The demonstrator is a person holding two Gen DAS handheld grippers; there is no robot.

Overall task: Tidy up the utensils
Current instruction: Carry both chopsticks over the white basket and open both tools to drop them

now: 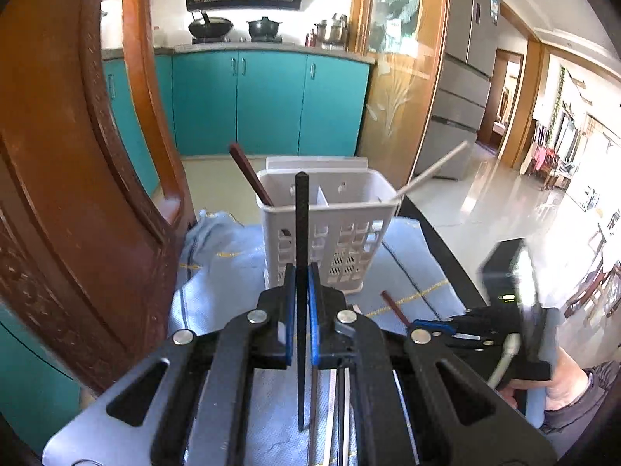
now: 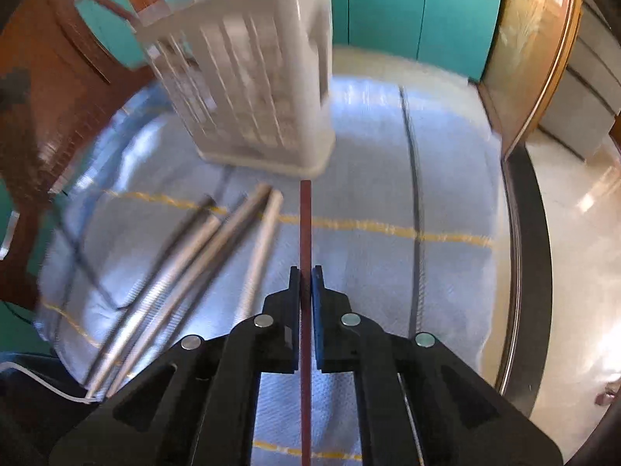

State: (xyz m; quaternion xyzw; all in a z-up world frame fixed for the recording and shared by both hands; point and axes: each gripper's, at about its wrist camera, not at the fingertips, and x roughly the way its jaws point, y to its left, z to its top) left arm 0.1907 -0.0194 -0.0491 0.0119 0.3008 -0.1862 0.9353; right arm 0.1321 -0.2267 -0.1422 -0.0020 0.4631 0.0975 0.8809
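a black chopstick (image 1: 302, 272) is clamped upright in the left gripper (image 1: 302, 275), before a white slotted utensil holder (image 1: 330, 225) in which a brown chopstick (image 1: 250, 178) and a pale one (image 1: 431, 173) are leant

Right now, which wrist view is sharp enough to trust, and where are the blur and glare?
Left wrist view: sharp on the white plastic slotted utensil basket and the black chopstick; glare on the floor at right. Right wrist view: motion-blurred basket and loose metal chopsticks; only the reddish-brown chopstick reads crisply.
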